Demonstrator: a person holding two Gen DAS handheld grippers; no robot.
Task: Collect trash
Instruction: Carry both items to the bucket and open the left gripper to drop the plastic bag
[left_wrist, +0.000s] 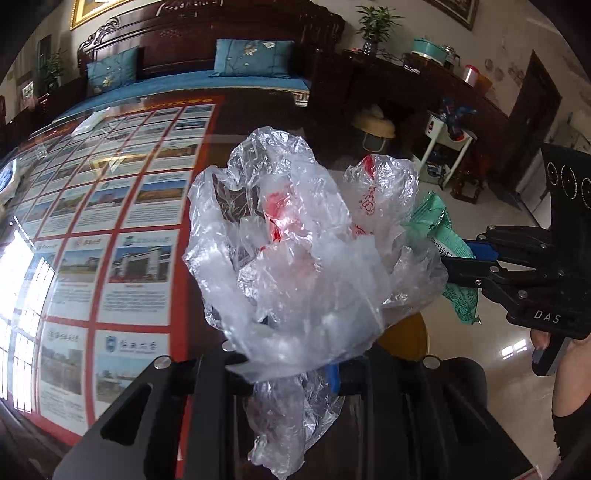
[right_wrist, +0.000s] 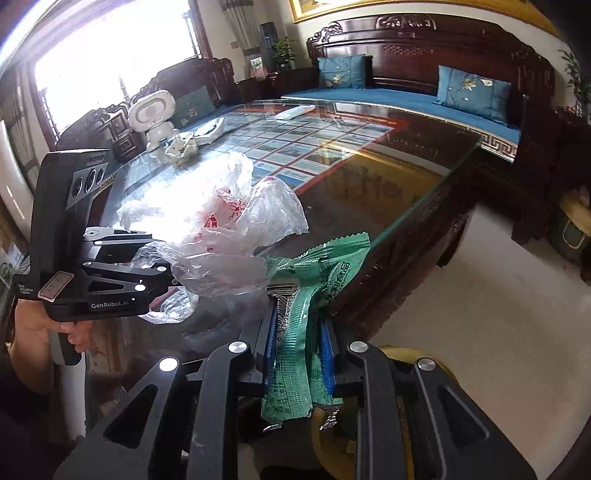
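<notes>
A: how's that bag (left_wrist: 295, 251) gonna handle? it fills mid-frame, off the table (left_wrist: 122, 206)

B: light, floppy, slippery film, so pinch the bunched neck. left gripper (left_wrist: 291, 369) is clamped right there

A: right gripper (right_wrist: 299, 332)?

B: fingers (right_wrist: 327, 349) nearly closed, gripping a thin crinkly green wrapper (right_wrist: 306, 291) at lower centre, touching the bag

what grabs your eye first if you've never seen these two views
The crumpled clear plastic bag with red print, pinched in the left gripper, fills the middle of the left wrist view. Beside it, the right gripper clamps a green snack wrapper with a barcode. Behind both lies the glass-topped table over a grid of photos, with a small white robot toy at its far left end.
</notes>
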